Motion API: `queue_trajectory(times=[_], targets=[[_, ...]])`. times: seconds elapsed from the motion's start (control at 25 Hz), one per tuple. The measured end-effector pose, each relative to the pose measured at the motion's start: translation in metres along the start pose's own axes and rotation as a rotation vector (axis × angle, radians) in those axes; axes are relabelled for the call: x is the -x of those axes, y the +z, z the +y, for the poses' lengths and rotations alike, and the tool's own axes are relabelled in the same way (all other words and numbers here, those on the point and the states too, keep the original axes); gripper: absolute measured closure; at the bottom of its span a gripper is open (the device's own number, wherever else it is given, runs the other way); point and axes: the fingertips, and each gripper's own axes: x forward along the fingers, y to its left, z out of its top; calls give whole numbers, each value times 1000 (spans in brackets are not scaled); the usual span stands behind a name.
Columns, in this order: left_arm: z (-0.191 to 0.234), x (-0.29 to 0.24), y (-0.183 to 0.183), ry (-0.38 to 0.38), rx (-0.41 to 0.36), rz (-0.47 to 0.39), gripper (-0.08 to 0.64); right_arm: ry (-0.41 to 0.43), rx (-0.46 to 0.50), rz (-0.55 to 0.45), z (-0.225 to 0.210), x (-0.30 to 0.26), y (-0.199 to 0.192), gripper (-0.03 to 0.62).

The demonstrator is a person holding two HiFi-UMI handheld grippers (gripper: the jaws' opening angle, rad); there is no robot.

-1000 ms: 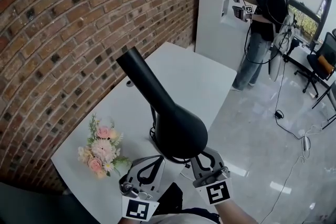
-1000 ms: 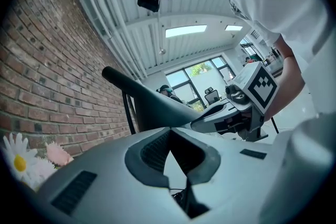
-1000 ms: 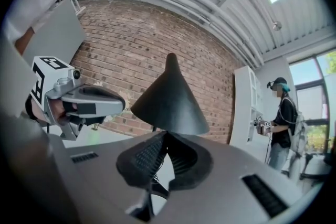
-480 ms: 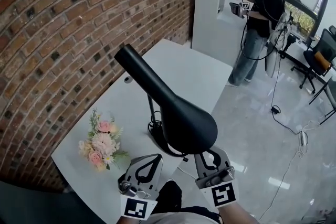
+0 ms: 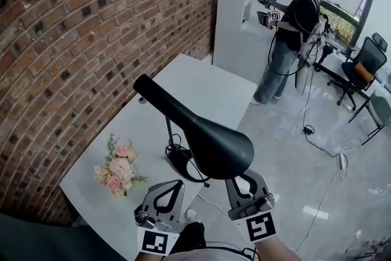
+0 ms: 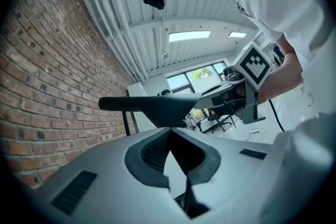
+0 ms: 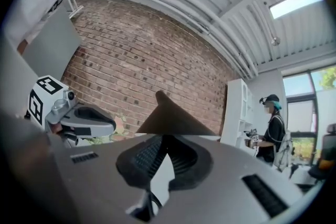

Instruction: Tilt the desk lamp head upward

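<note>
Two sets of jaws together, empty: left gripper (image 5: 176, 184), right gripper (image 5: 238, 181), beneath lamp head (image 5: 217, 147); flowers (image 5: 117, 169) on table (image 5: 211, 82); person (image 5: 292, 21) beyond.

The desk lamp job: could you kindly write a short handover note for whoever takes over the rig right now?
Left claw: shut, empty, below the wide end of the lamp head.
Right claw: shut, empty, just under that end; contact unclear.
Lamp head: about level in the left gripper view; its base stands on the white table.
Done: both claws at the head. Left: nudge the wide end upward, probably with the right claw.
</note>
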Motion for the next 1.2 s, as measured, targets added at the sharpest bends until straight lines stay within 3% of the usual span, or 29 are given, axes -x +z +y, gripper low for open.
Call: queue_trajectory(times=[0.4, 1.2], targets=[[-3, 11, 28, 34, 21, -19, 552, -17, 7, -42, -12, 23, 38, 576], [-2, 29, 54, 51, -25, -47, 552, -13, 39, -96, -18, 33, 86, 577]])
